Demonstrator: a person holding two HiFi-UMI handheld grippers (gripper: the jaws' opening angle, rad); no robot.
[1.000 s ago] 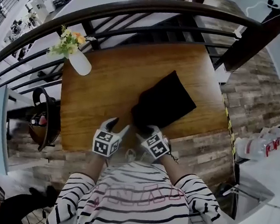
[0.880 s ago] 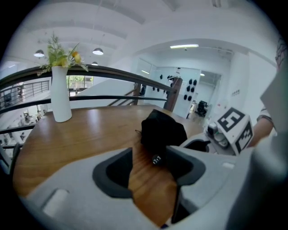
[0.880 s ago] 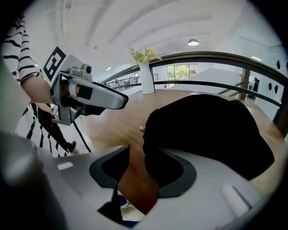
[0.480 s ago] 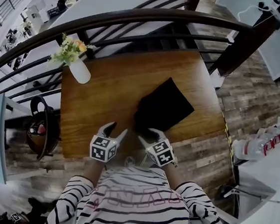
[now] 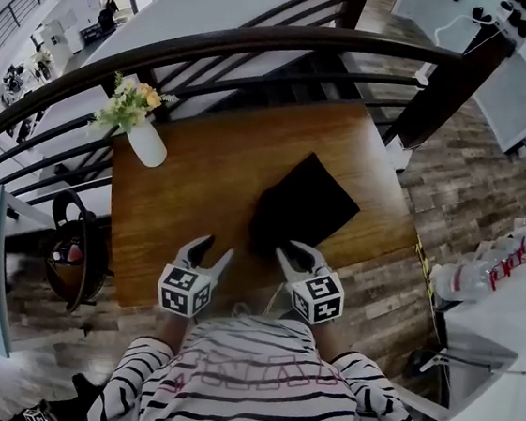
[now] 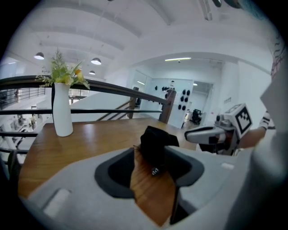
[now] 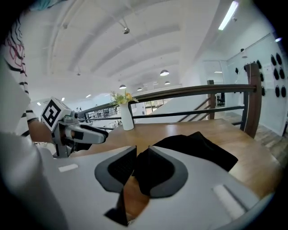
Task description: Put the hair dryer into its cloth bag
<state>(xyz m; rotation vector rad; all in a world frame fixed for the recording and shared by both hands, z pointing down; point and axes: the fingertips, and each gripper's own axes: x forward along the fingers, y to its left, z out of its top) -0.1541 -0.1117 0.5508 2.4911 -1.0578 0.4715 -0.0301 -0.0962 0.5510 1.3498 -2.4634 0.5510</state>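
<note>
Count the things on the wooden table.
2: a white vase of flowers at the far left corner, and a black cloth bag right of centre. Anything inside the bag is hidden.

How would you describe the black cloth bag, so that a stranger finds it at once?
Look at the wooden table beside the dark railing. The bag lies on its right half. It is the only black thing there; the white vase stands far left.

near end of the cloth bag (image 7: 202, 150) lies hidden behind the right gripper (image 7: 142, 149).
</note>
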